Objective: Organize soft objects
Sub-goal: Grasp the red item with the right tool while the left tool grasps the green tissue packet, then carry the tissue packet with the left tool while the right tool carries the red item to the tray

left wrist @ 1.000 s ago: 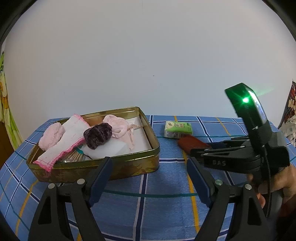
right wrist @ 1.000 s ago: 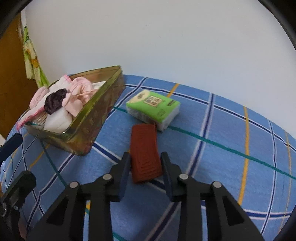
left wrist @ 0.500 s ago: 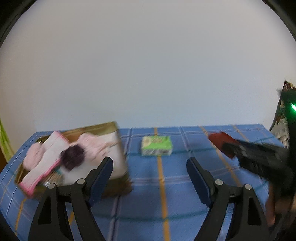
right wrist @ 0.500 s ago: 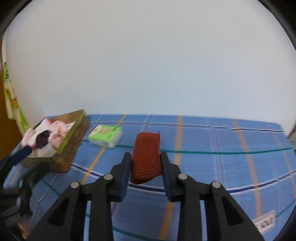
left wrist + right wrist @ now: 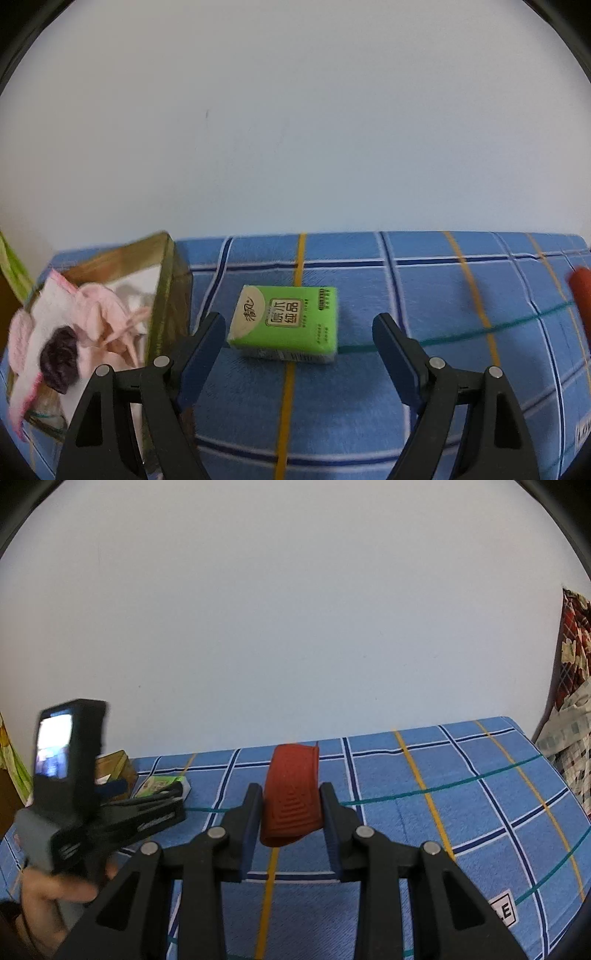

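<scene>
The red silicone pad (image 5: 291,794) is pinched upright between the jaws of the right gripper (image 5: 290,814), lifted above the blue checked bench (image 5: 461,812). The left gripper (image 5: 299,343) is held with jaws spread; the green tissue pack (image 5: 286,325) lies just ahead between them. The gold tin (image 5: 168,291) of soft items sits beside the left jaw.

The red ribbed pad (image 5: 291,794) is upright and bends a little at its top, pressed from both sides. The green tissue pack (image 5: 286,323) lies flat on the blue checked worktop (image 5: 424,295). Just left of it the gold tin (image 5: 168,295) contains pink cloths (image 5: 107,321), a white cloth (image 5: 50,306) and a dark purple bundle (image 5: 59,360).
</scene>
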### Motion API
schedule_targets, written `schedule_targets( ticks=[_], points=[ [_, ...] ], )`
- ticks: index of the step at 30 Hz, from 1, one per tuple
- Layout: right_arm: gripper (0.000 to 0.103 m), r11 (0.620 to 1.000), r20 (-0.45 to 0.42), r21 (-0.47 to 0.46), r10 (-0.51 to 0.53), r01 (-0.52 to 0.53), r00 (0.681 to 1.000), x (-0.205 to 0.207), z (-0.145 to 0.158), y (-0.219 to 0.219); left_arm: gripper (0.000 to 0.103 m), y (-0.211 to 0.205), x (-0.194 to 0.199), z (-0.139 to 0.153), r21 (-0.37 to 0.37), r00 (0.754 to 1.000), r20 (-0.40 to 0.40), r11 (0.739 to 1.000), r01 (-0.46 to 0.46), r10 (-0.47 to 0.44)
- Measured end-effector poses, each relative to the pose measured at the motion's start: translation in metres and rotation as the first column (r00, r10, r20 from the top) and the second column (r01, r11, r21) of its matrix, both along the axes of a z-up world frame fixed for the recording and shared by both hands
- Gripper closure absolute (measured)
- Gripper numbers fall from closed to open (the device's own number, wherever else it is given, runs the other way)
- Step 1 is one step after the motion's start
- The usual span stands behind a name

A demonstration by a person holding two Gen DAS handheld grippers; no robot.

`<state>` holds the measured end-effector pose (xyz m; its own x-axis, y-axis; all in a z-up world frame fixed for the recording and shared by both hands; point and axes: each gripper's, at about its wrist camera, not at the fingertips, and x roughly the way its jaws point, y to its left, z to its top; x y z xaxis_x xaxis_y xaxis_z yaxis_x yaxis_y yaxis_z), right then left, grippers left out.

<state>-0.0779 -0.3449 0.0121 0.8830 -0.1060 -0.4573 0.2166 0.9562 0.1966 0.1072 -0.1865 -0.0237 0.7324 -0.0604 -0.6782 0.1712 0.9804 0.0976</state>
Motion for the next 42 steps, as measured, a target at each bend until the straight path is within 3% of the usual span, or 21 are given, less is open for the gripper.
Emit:
schedule_targets(
  ticks=[4,9,15,17,23,25,29,36,42],
  points=[
    [0.071,1.000,-0.007,-0.006,0.002,-0.002,1.000,0.001,-0.001,0.000,0.019,0.000,0.019,-0.013,0.025,0.997,-0.053,0.998,-0.059,0.060],
    [0.071,1.000,-0.015,-0.008,0.003,-0.003,1.000,0.000,-0.005,0.005,0.019,-0.010,0.025,-0.023,0.048,0.996,-0.089,0.999,-0.019,0.023],
    [0.071,1.000,-0.024,-0.006,0.000,0.000,1.000,-0.001,-0.005,0.008,0.022,0.005,0.028,-0.026,-0.067,0.989,-0.150,0.998,-0.003,-0.007],
    [0.071,1.000,-0.027,-0.010,-0.004,0.004,1.000,0.000,-0.006,0.008,0.033,0.007,0.025,-0.025,-0.071,0.990,-0.138,0.997,0.006,-0.016],
    [0.071,1.000,-0.023,-0.013,-0.027,0.027,0.999,0.004,-0.006,0.003,0.034,0.004,0.008,-0.024,-0.101,0.987,-0.132,0.991,0.083,-0.096],
    [0.071,0.999,-0.011,-0.017,-0.045,0.045,0.999,0.000,-0.004,0.002,0.034,0.005,-0.004,-0.018,-0.123,0.989,-0.091,0.987,0.106,-0.118],
    [0.071,0.995,0.012,-0.018,-0.093,0.093,0.996,-0.005,-0.001,-0.004,0.034,0.000,-0.036,-0.007,-0.088,0.991,0.014,0.987,0.137,-0.137],
    [0.071,0.989,0.018,0.014,-0.148,0.148,0.989,-0.008,-0.002,-0.017,0.034,0.004,-0.078,0.002,-0.112,0.982,0.068,0.977,0.182,-0.175],
    [0.071,0.983,0.035,0.009,-0.183,0.183,0.982,-0.015,-0.001,-0.017,0.034,0.011,-0.107,0.015,-0.084,0.971,0.152,0.976,0.201,-0.187]
  ],
)
